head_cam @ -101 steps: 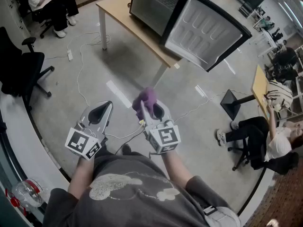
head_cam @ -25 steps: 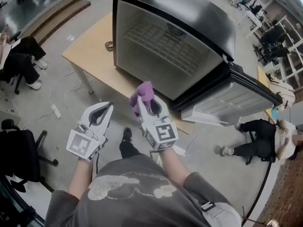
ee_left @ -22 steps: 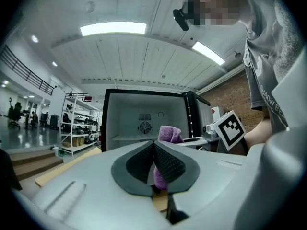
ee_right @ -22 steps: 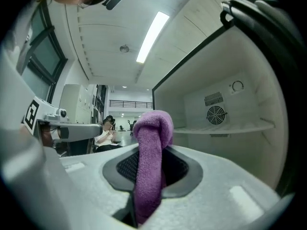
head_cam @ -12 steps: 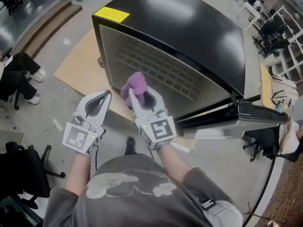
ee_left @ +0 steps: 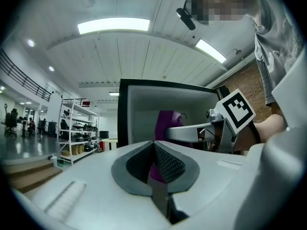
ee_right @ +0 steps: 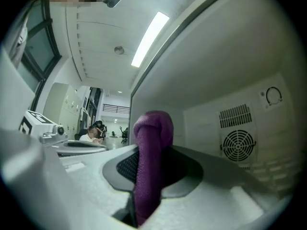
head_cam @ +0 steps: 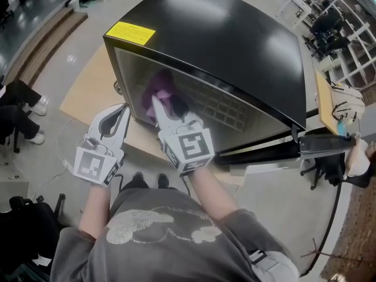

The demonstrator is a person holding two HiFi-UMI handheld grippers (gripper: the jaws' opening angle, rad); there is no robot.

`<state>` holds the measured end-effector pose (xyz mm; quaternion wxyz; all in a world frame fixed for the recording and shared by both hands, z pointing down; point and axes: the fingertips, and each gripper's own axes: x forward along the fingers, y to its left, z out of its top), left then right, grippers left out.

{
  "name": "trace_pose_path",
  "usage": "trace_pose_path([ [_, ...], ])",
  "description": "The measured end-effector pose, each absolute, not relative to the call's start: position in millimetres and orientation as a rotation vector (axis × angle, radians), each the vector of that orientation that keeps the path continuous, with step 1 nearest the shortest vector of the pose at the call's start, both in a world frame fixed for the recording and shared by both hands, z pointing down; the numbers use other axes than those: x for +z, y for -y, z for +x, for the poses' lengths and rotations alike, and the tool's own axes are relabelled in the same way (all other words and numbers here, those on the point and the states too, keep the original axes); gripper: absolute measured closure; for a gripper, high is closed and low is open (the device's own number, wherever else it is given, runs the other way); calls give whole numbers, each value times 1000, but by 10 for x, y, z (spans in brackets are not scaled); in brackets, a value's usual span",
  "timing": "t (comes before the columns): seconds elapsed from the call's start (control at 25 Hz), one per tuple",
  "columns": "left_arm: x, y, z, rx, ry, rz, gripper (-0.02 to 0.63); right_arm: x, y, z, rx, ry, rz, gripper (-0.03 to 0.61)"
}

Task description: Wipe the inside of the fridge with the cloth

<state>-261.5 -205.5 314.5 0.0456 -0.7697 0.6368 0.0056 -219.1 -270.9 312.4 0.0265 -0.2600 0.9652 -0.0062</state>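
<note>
A black mini fridge point(head_cam: 235, 34) stands on a wooden table point(head_cam: 88, 90) with its door point(head_cam: 320, 145) swung open to the right. My right gripper point(head_cam: 161, 101) is shut on a purple cloth point(head_cam: 157, 87), and its tip reaches into the fridge's opening at the left. In the right gripper view the cloth point(ee_right: 151, 157) stands up between the jaws, with the white back wall and a round fan grille point(ee_right: 238, 145) behind it. My left gripper point(head_cam: 120, 113) is shut and empty, just outside the fridge's left front edge. In the left gripper view the cloth point(ee_left: 165, 123) shows inside the fridge opening.
A yellow label point(head_cam: 130, 33) sits on the fridge top. People sit on chairs at the left point(head_cam: 20, 107) and right point(head_cam: 352, 157) edges. Shelving units point(head_cam: 346, 28) stand at the far right.
I have come closer to the fridge. The right gripper with the cloth has gone forward from in front of the opening into it. The left gripper stays shut beside it.
</note>
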Motion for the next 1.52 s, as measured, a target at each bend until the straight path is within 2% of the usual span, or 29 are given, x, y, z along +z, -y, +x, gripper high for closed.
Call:
trace_pose_path([
  [0.72, 2999, 2286, -2802, 63, -1727, -2489, 595, 3166, 3725, -2638, -249, -3001, -1169, 499],
  [1.16, 3037, 2317, -2755, 85, -1679, -2544, 595, 3067, 3173, -2851, -62, -3082, -870, 499],
  [1.52, 3172, 2210, -2800, 124, -1715, -2544, 595, 3194, 2613, -2773, -46, -3138, -734, 498],
])
